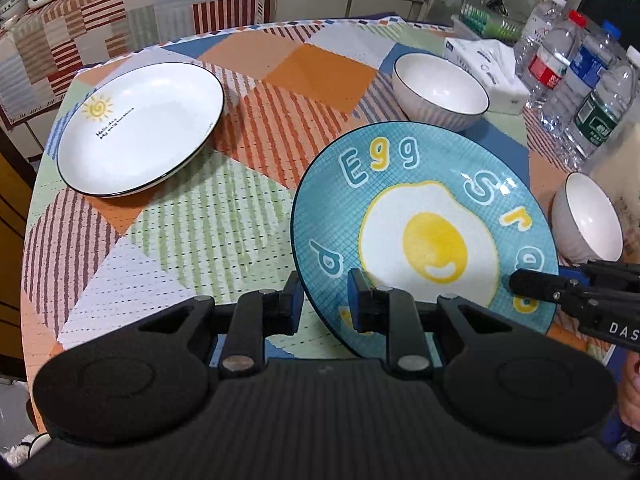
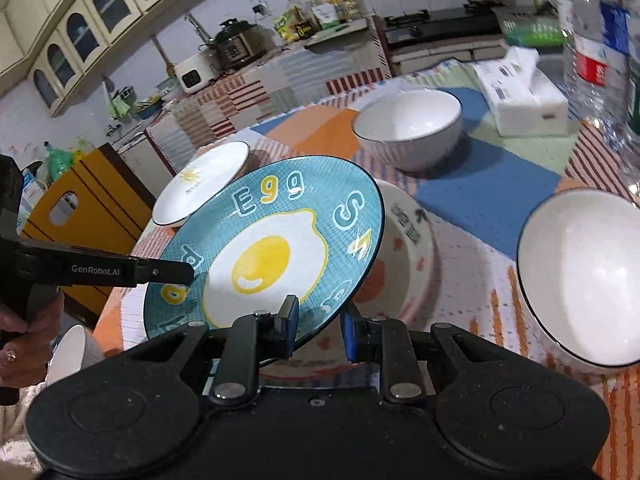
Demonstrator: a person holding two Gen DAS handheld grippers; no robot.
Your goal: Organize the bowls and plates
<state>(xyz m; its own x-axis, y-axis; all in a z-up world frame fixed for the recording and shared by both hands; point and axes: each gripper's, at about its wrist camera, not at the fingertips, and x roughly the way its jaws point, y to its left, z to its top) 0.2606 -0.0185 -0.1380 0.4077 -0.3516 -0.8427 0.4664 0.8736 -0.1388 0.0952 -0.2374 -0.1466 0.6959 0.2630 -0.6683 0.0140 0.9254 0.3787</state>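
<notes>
A blue plate with a fried-egg print [image 1: 424,236] [image 2: 264,256] is held tilted above the table by both grippers. My left gripper [image 1: 326,302] is shut on its near-left rim; it also shows in the right wrist view [image 2: 168,272]. My right gripper [image 2: 318,328] is shut on the plate's near rim and shows in the left wrist view [image 1: 532,284]. A white sun-print plate [image 1: 140,128] [image 2: 200,184] lies at the far left. A white bowl [image 1: 440,90] [image 2: 408,128] stands at the back. Another white bowl [image 1: 588,216] [image 2: 580,276] is at the right. A patterned bowl [image 2: 404,248] sits under the blue plate.
A tissue box [image 1: 488,68] [image 2: 524,92] and several water bottles [image 1: 576,80] stand at the table's back right. A green basket [image 1: 488,16] is behind them. A kitchen counter [image 2: 248,76] with appliances lies beyond the table. A small white cup [image 2: 76,352] is at the lower left.
</notes>
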